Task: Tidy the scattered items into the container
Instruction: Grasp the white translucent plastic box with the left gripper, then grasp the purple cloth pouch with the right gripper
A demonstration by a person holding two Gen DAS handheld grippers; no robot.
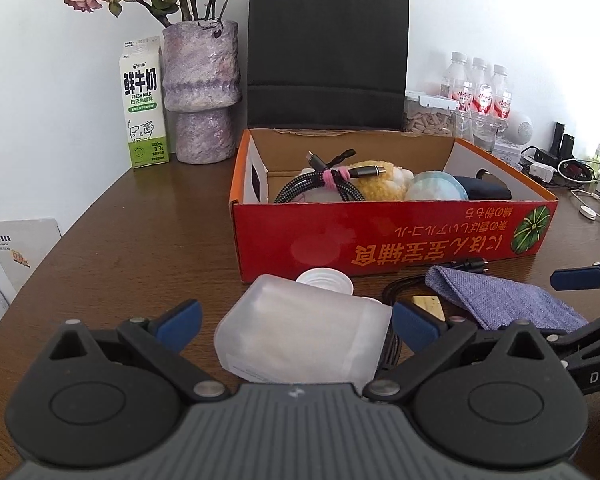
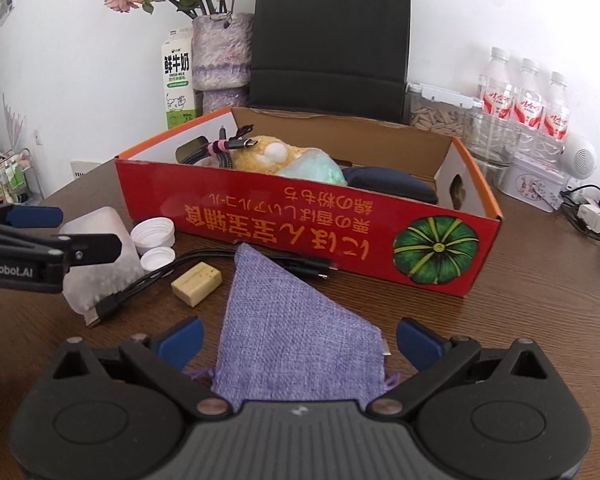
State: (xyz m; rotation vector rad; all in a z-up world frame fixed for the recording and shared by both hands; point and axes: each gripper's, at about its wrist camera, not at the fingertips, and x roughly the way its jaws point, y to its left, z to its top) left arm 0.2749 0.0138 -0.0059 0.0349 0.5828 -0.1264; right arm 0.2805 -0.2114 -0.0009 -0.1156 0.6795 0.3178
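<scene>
Both tongs spread wide, each straddling one stray item before the red cardboard box (image 2: 284,216).

Low centre in the left view, the left gripper (image 1: 296,326) brackets the frosted plastic bottle (image 1: 300,332), neck pointing boxward; the right gripper (image 2: 298,344) flanks one purple linen pouch (image 2: 296,320). Also loose: two white caps (image 2: 154,234), one soap bar (image 2: 197,283), one black cable (image 2: 172,270).
</scene>
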